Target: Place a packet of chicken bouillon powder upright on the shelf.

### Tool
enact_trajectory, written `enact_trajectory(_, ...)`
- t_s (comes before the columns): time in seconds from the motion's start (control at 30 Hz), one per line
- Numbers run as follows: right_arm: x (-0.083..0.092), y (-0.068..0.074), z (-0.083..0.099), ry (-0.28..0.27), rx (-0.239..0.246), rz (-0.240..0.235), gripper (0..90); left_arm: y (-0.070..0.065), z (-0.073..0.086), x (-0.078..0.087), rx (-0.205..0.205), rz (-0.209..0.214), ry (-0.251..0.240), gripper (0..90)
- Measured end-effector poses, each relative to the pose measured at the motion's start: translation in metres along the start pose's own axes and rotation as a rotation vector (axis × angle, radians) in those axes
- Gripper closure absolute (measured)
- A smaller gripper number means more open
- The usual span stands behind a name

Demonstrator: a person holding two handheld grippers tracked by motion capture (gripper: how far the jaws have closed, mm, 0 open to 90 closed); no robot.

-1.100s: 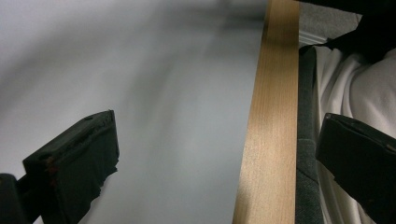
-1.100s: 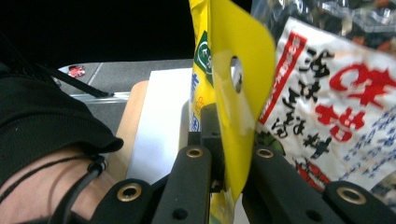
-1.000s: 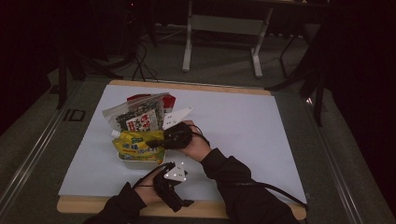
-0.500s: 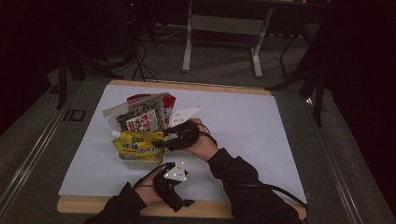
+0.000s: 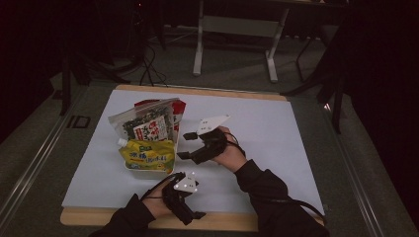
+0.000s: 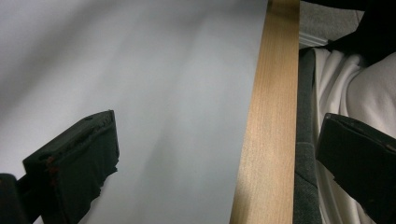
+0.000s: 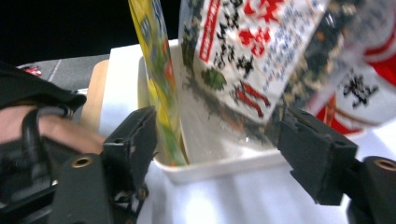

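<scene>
High view: tabletop [image 5: 296, 148] w/ white cover and a wood strip along its near edge takes up most of the frame. On its left half, closer to the far-left corner than the near edge, sits a white tray [image 5: 143, 168] holding upright snack packs. The dark seaweed pack [image 5: 146, 123] w/ red-white label leans at the back, a red pack [image 5: 179, 111] partly hidden behind it, and the yellow pouch [image 5: 147, 154] stands at the front of the tray.

Right gripper [image 5: 185, 145] lies level just right of the tray, jaws pointing at the packs; its jaws have just been opening and now stand wide apart, w/ nothing pinched. Right gripper view: the tray's rim [image 7: 219, 165] sits between the two black jaws; yellow pouch [image 7: 156, 70] rises just beside the left-hand jaw, seaweed pack [image 7: 247, 51] tilts above the gap, neither pressed by a pad. Whether the left-hand jaw brushes the pouch can't be told.

Left gripper [image 5: 195, 217] rests near the tabletop's near edge, left of center, well apart from the tray. Left gripper view: jaws spread wide, empty, over the white cover [image 6: 163, 93] and wood strip [image 6: 271, 116].
</scene>
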State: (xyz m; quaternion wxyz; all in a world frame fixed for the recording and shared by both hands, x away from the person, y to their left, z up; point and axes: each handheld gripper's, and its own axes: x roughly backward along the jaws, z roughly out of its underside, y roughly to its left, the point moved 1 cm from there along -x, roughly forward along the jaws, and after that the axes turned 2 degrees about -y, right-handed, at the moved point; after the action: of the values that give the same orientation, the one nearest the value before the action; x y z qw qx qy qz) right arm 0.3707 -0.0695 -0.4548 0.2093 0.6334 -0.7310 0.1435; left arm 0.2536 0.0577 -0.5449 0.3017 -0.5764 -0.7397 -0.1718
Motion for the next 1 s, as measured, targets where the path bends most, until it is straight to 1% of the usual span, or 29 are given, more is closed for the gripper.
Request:
enact_trajectory(0.07,0.006,-0.003,0.006,-0.002,-0.020,0.011,23.2,0.000,0.000,0.000,0.002,0.000,0.001,1.0)
enact_trajectory(0.13,0.012,-0.004,0.012,0.000,-0.040,0.012,21.9,0.000,0.000,0.000,0.005,0.001,-0.003,1.0)
enact_trajectory(0.23,0.022,-0.006,0.023,0.003,-0.058,0.030,19.9,0.000,0.000,0.000,0.001,0.000,0.005,1.0)
enact_trajectory(0.3,0.029,-0.007,0.032,0.016,-0.064,0.046,18.5,0.000,0.000,-0.001,0.001,-0.004,0.005,1.0)
enact_trajectory(0.33,0.032,-0.008,0.036,0.021,-0.069,0.057,18.6,0.001,0.000,0.000,0.001,-0.003,0.004,1.0)
enact_trajectory(0.37,0.032,-0.008,0.036,0.021,-0.069,0.057,18.6,0.001,0.000,0.000,0.001,-0.003,0.004,1.0)
enact_trajectory(0.47,0.043,-0.010,0.051,0.033,-0.080,0.087,18.4,0.001,0.000,0.000,0.005,-0.003,-0.002,1.0)
enact_trajectory(0.53,0.048,-0.011,0.060,0.033,-0.096,0.085,18.4,0.001,0.000,-0.001,0.002,-0.005,0.001,1.0)
enact_trajectory(0.6,0.053,-0.010,0.068,0.043,-0.096,0.109,18.4,0.001,0.000,-0.002,0.003,0.000,0.003,1.0)
enact_trajectory(0.73,0.059,-0.009,0.082,0.039,-0.109,0.124,16.5,0.000,-0.001,-0.003,-0.003,0.001,0.010,1.0)
enact_trajectory(0.8,0.062,-0.008,0.089,0.038,-0.110,0.142,16.4,0.000,-0.001,-0.003,-0.002,0.003,0.004,1.0)
enact_trajectory(0.87,0.064,-0.006,0.096,0.039,-0.118,0.149,15.8,0.000,-0.001,-0.003,-0.005,-0.002,0.010,1.0)
enact_trajectory(0.93,0.067,-0.003,0.103,0.043,-0.120,0.157,15.4,0.000,0.000,-0.003,-0.001,0.001,0.007,1.0)
enact_trajectory(0.97,0.071,-0.002,0.111,0.036,-0.140,0.151,15.4,0.000,0.000,-0.003,-0.001,0.001,0.005,1.0)
enact_trajectory(1.0,0.071,-0.002,0.111,0.036,-0.140,0.151,15.4,0.000,0.000,-0.003,-0.001,0.001,0.005,1.0)
